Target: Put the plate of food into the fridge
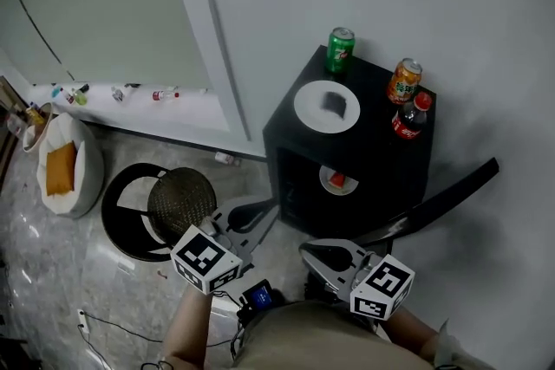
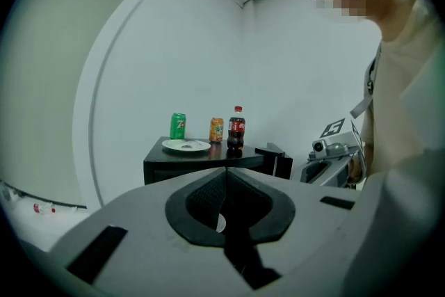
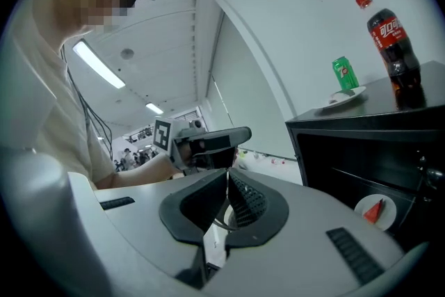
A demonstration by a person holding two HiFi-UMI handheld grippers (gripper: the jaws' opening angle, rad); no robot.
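Low in front of the black mini fridge (image 1: pixel 368 113) we hold both tools roughly level, pointed toward its cavity. Our left gripper (image 2: pixel 224 174) has its jaws pressed together with nothing between them. Our right gripper (image 3: pixel 227 176) is likewise closed on nothing, and neither touches anything.

The door (image 1: pixel 438 191) stands swung wide to the right, which leaves the dark compartment free to reach into. On the shelf inside, near the opening, a small plate (image 1: pixel 324 180) sits flat and carries a red wedge (image 1: pixel 339 180). On the fridge top lies a larger white plate (image 1: pixel 303 104) with a dark grey piece (image 1: pixel 336 103) on it. It sits toward the front left, we judge so that it can be lifted without brushing the drinks. A green can (image 1: pixel 340 50) stands behind it, and an orange can (image 1: pixel 404 81) and a cola bottle (image 1: pixel 412 117) stand close together on the right.

Both plates are well apart from our jaws. We cannot tell which plate the task means. If it is the small one, the placing looks done and only the door remains. If it is the top one, we judge a level rim grip comes next, so the food does not slide.
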